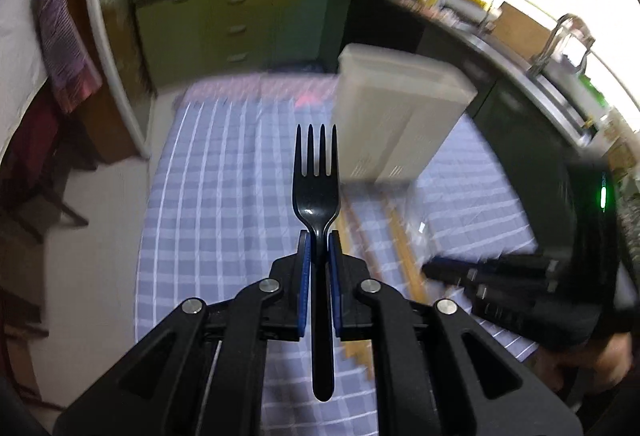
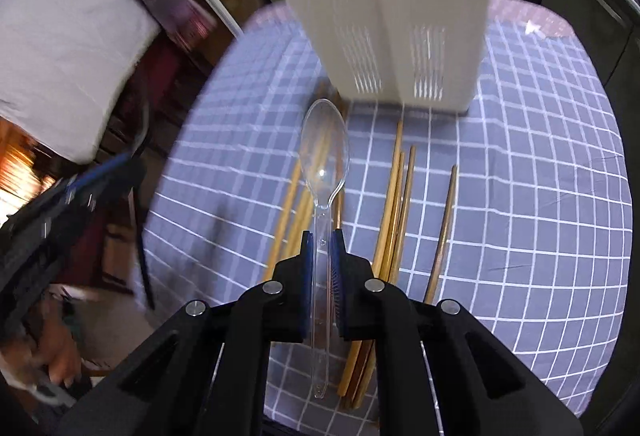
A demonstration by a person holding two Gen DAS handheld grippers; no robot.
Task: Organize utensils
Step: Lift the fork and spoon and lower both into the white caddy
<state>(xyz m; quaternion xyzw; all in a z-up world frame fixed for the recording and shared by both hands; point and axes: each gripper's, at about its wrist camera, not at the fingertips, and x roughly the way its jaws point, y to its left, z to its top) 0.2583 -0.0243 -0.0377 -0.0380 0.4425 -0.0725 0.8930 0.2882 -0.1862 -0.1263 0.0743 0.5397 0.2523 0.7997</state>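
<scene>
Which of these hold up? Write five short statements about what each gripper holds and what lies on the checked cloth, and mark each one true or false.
1. The left gripper is shut on a black fork. True.
2. The fork's tines point back toward the camera. False: they point away from it, toward the white utensil holder.
3. The right gripper is shut on a clear plastic spoon. True.
4. The wooden chopsticks stand inside the holder. False: they lie loose on the checked cloth.
5. The utensil holder lies flat on its side. False: it stands upright on the cloth.
</scene>
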